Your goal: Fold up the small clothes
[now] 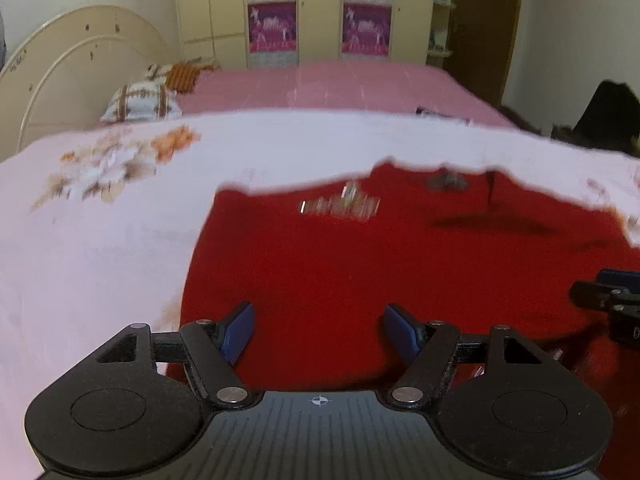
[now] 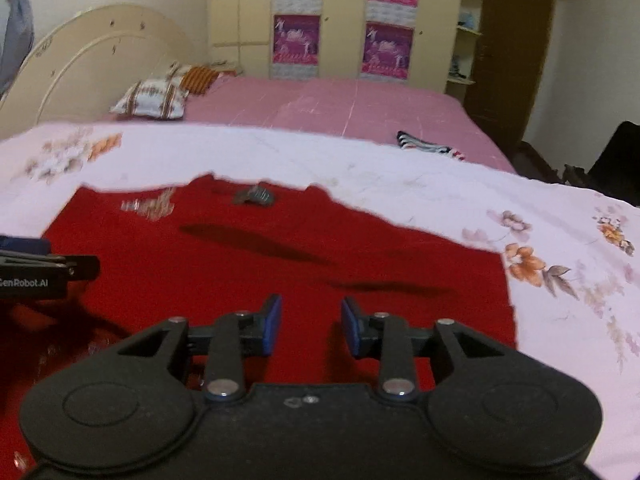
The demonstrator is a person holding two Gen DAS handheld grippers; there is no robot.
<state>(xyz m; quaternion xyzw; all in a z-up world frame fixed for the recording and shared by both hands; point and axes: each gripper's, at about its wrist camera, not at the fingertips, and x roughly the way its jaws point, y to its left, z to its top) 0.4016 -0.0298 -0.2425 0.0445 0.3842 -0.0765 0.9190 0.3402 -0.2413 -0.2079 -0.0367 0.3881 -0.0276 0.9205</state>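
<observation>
A small red garment (image 1: 360,272) lies flat on a white floral sheet (image 1: 100,240), with a silver print and a grey neck label at its far edge. My left gripper (image 1: 319,330) hovers open and empty over its near left part. My right gripper (image 2: 311,326) hovers open and empty over the garment's (image 2: 280,248) near right part. Each gripper shows at the edge of the other's view: the right one (image 1: 608,300), the left one (image 2: 44,268).
The white floral sheet (image 2: 560,280) covers the near part of a bed with a pink cover (image 2: 340,108). Pillows (image 2: 150,100) lie at the curved headboard on the left. A striped cloth (image 2: 428,146) lies on the pink cover. Wardrobes stand behind.
</observation>
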